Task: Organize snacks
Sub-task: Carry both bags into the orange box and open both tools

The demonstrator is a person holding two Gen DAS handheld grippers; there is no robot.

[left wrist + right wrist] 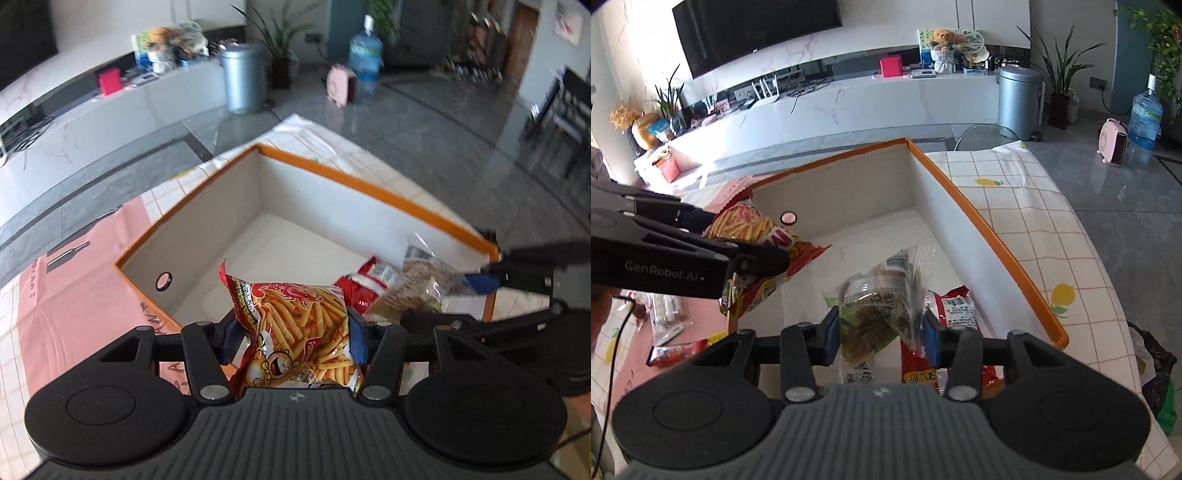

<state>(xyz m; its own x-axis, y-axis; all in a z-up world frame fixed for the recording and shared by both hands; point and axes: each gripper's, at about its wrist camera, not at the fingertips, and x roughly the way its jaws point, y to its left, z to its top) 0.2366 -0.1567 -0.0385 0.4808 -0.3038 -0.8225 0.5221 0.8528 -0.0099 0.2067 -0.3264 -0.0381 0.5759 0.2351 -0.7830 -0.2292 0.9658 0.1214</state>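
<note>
An orange-rimmed box with white walls stands on the table, and a red packet lies on its floor. My left gripper is shut on an orange-red bag of stick snacks, held over the box's near corner. In the right wrist view, my right gripper is shut on a clear packet of greenish-brown snack above the box, with the red packet just beneath. The left gripper and its bag show at the left there. The right gripper enters the left wrist view from the right.
The table wears a checked lemon-print cloth and a pink cloth. More snack packets lie on the table left of the box. A black bag hangs past the right edge. A grey bin, a water bottle and a pink heater stand on the floor.
</note>
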